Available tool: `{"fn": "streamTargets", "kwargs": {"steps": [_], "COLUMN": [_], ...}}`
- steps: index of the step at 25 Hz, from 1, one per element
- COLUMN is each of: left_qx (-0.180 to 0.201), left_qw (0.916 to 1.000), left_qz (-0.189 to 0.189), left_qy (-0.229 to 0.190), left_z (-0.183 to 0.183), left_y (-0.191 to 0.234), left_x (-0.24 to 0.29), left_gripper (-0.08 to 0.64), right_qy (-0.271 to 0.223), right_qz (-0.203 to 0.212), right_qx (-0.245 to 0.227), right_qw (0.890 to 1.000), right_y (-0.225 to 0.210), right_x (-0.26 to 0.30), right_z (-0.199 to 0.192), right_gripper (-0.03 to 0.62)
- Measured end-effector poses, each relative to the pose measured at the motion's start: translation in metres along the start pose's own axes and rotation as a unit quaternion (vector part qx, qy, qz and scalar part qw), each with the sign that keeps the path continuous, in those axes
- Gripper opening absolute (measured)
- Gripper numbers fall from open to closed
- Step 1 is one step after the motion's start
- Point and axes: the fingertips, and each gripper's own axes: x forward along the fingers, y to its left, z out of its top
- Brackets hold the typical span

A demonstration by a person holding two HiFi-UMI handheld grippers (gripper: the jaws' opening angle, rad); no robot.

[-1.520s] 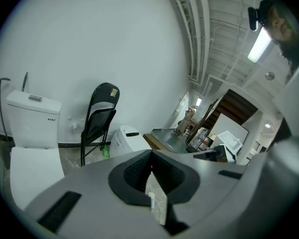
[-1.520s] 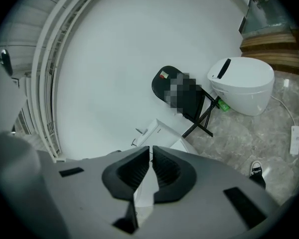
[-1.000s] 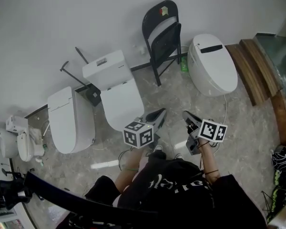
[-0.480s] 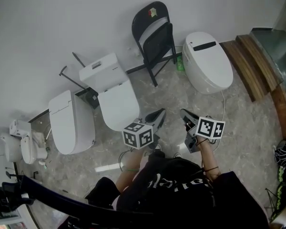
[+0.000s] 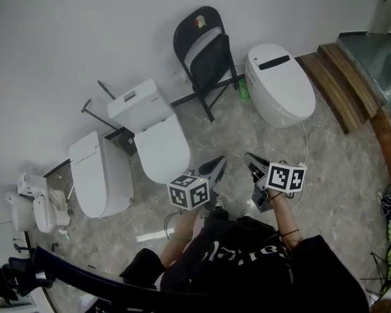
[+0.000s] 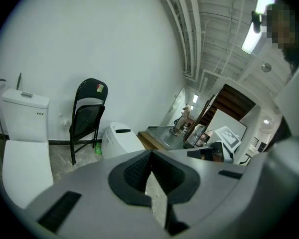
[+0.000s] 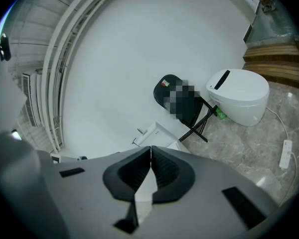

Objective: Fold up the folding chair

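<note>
White porcelain fills the left of the room in the head view: a small fixture (image 5: 36, 207) in the corner, a closed toilet (image 5: 101, 175), then a toilet with a square tank (image 5: 153, 126). To the right of these, against the pale wall, stands the black folding chair (image 5: 210, 59). A green bottle (image 5: 243, 91) sits on the floor by its feet. An oval white toilet (image 5: 280, 83) is just beside the chair on the right, and wooden steps (image 5: 352, 77) are past that.

Nearer the person, well apart from the chair, the left gripper (image 5: 219, 163) and the right gripper (image 5: 249, 157) both aim towards it. Each has its jaws pressed together with nothing between them.

Several things could go wrong from here. Jaws left closed would slip off the frame instead of gripping it. The chair sits tight between two toilets, so a swinging leg could strike porcelain or knock over the bottle. Its feet may skid on the polished stone floor (image 5: 332, 168). A white cable (image 5: 307, 145) trails on the floor to the right and could snag a foot.

The chair stands upright on splayed legs, its long axis vertical. Its back is to the wall and its seat side faces the room. The seat looks steeply tipped, and how far it is already folded is unclear.
</note>
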Motion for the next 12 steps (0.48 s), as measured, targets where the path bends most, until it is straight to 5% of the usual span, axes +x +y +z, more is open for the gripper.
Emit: {"fn": "streamTargets", "kwargs": {"steps": [12], "left_qx": [-0.010], "left_qw": [0.9999], "left_qz": [0.004], "left_qy": [-0.001], "left_z": [-0.004], "left_y": [0.007], "left_x": [-0.013], "left_gripper": [0.003], "right_qy": [0.008], "right_qz": [0.000], "right_qx": [-0.004], "right_qw": [1.000], "right_y": [0.010], "right_x": [0.004], "right_z": [-0.011], "right_gripper": [0.015]}}
